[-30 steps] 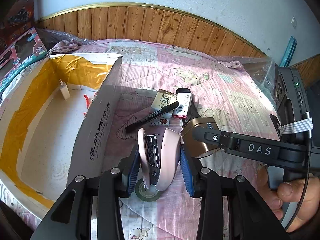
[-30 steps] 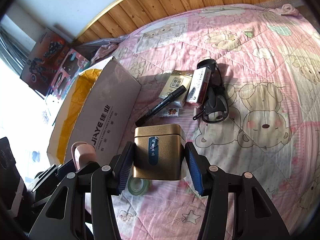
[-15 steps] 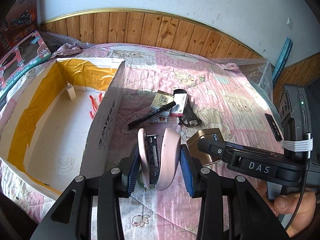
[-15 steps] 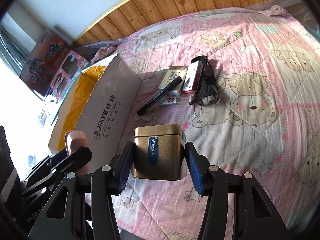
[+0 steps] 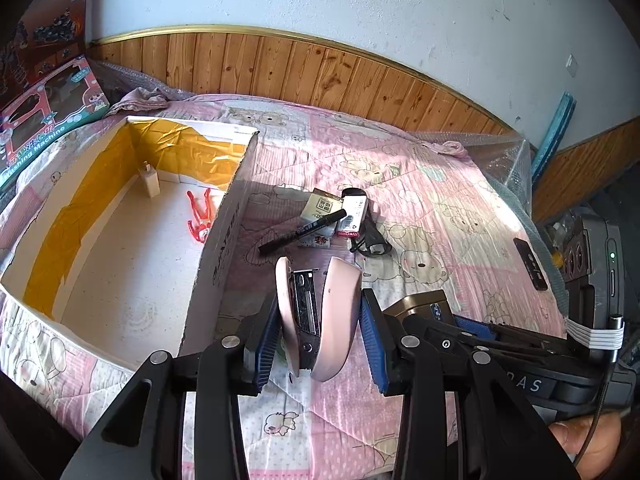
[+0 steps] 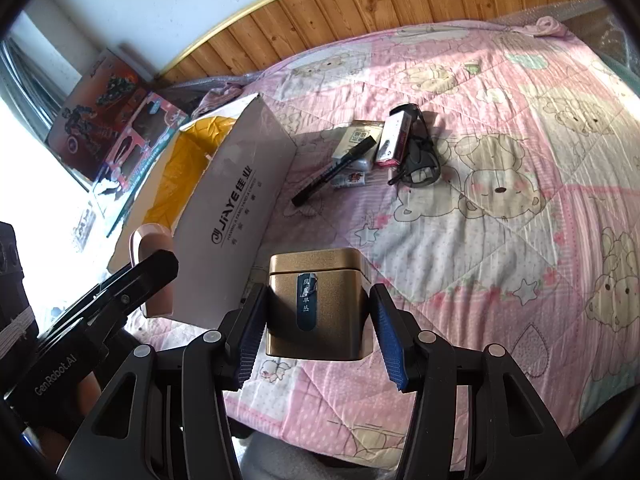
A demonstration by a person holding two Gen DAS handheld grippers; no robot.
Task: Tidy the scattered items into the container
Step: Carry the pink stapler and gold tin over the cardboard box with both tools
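Both grippers had lifted higher off the bed, left gripper (image 5: 320, 330) clamping pink stapler (image 5: 318, 312), right gripper (image 6: 318, 326) clamping gold tin (image 6: 318, 304), bound for cardboard box (image 5: 120, 256).

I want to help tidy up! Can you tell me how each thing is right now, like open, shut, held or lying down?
cardboard box: open, not full
pink stapler: held by left gripper, hinged open
gold tin: lid on, held by right gripper
black marker: capped, lying on packets
sunglasses: folded, on bedspread
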